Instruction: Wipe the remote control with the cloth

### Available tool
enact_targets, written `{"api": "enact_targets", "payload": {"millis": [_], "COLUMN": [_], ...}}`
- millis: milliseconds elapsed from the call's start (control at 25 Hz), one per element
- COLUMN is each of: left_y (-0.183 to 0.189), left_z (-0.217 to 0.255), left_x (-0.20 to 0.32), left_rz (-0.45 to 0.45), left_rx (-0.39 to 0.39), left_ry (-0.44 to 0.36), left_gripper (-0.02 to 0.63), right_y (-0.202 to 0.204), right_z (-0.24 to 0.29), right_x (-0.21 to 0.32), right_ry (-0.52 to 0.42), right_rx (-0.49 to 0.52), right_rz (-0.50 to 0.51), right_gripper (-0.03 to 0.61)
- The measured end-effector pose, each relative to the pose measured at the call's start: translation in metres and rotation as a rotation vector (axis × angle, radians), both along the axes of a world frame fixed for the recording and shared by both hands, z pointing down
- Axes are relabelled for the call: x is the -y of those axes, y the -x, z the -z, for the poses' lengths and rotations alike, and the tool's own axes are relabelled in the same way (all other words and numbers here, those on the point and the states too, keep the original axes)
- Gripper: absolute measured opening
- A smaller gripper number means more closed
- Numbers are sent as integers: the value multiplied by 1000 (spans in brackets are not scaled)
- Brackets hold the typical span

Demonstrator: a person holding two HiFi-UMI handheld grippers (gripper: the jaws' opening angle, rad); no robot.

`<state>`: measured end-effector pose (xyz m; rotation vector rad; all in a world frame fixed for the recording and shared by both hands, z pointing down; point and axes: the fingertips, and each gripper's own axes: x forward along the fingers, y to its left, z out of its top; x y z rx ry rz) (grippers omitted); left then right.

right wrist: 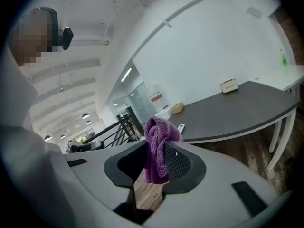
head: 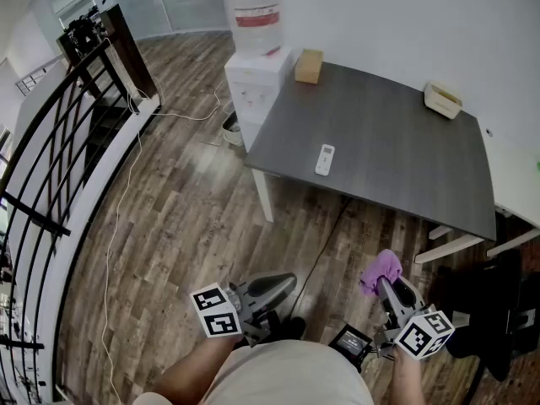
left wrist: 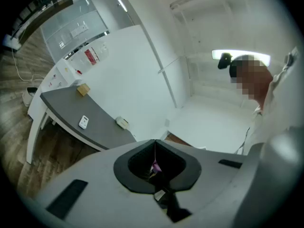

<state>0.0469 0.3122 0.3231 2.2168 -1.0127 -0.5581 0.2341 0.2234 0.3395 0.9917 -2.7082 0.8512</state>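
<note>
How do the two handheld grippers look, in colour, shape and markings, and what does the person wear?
The left gripper and right gripper have smooth grey, tapering shells with black linings inside. Each carries a white cube printed with black square markers. The person wears a light beige garment.

surface (head: 396, 163): grey, small brown box (head: 309, 66) at far corner, pale box (head: 443, 99) near wall | water cooler (head: 253, 78): white, just beside surface | floor (head: 194, 234): wood, white cord (head: 126, 194) on it | railing (head: 51, 167): black

The white remote control (head: 325, 159) lies flat by the table's (head: 396, 154) near left edge. The purple cloth (head: 380, 270) sits bunched, pinched by the right gripper (head: 387, 288), well apart from it.
</note>
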Motion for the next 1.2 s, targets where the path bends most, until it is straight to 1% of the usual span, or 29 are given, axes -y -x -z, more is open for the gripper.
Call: {"api": "enact_targets", "payload": {"millis": [160, 240, 320, 480, 720, 800, 920, 1000, 1040, 1120, 1200], "left_y": [16, 26, 37, 55, 88, 100, 120, 124, 123, 120, 115], "left_z": [-13, -20, -28, -48, -53, -54, -64, -78, -88, -110, -134], "left_x": [22, 39, 60, 120, 227, 255, 284, 297, 302, 311, 320], "left_rz": [13, 25, 35, 17, -25, -48, -95, -138, -159, -190, -210], "left_rx": [36, 33, 27, 16, 28, 46, 75, 119, 160, 276, 418], "left_ry": [28, 40, 51, 78, 108, 111, 127, 144, 151, 164, 182], "left_gripper": [5, 5, 6, 6, 10, 45, 102, 139, 147, 164, 176], "right_y": [11, 17, 22, 31, 56, 67, 94, 110, 116, 127, 137], "right_z": [-10, -18, -27, -40, -46, -48, -54, -58, -61, -70, -82], "right_x": [20, 34, 52, 99, 180, 203, 236, 252, 257, 269, 282], "right_ry": [0, 5, -4, -21, -35, -38, -57, -73, -78, -87, -94], "right_rx": [-23, -47, -98, -205, -380, -419, -477, -540, -575, -639, -695], "right_rz": [1, 1, -2, -24, -51, -55, -37, -9, 9, 51, 89], "right_gripper": [104, 104, 104, 104, 104, 104, 104, 104, 104, 104, 104]}}
